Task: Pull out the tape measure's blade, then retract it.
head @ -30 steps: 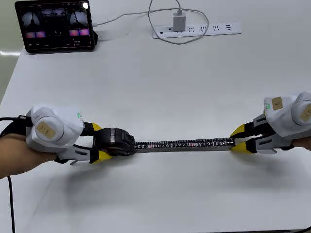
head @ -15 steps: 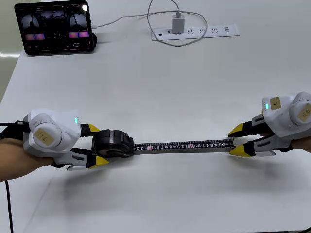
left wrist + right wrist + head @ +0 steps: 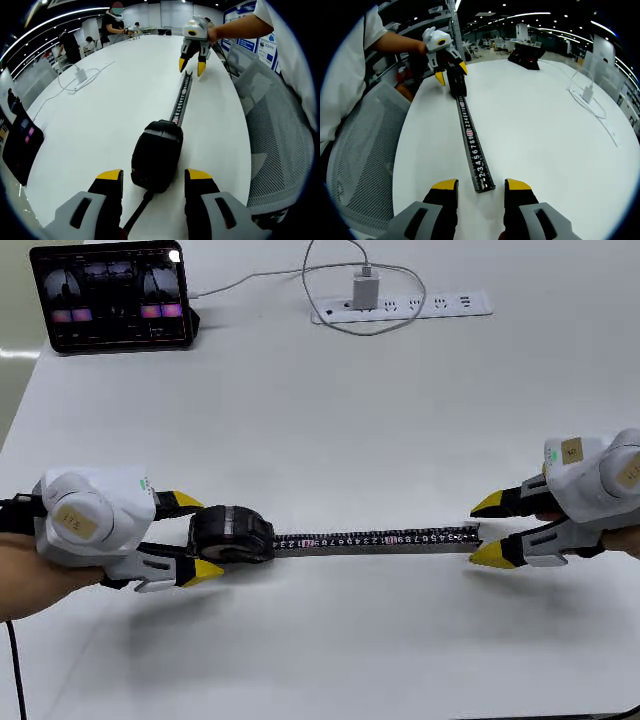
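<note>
Black tape measure flat on the white tabletop, towards the near edge in the head view, blade drawn out in a straight line to the right and lying on the surface, numbers up. Around the rear of the case, left gripper: yellow-tipped jaws spread to either side, a thin gap showing on both flanks in the left gripper view, so not clamped on the case. At the far tip of the blade, right gripper: jaws wide apart, blade end loose on the tabletop between the two tips, touching neither. Same pair seen in the head view, one tip above and one below the blade's end. Farther back on the tabletop, a dark tablet propped at the left corner, and a white power strip with a charger plugged in and a looping cable. Beside the tabletop, a grey mesh chair.
</note>
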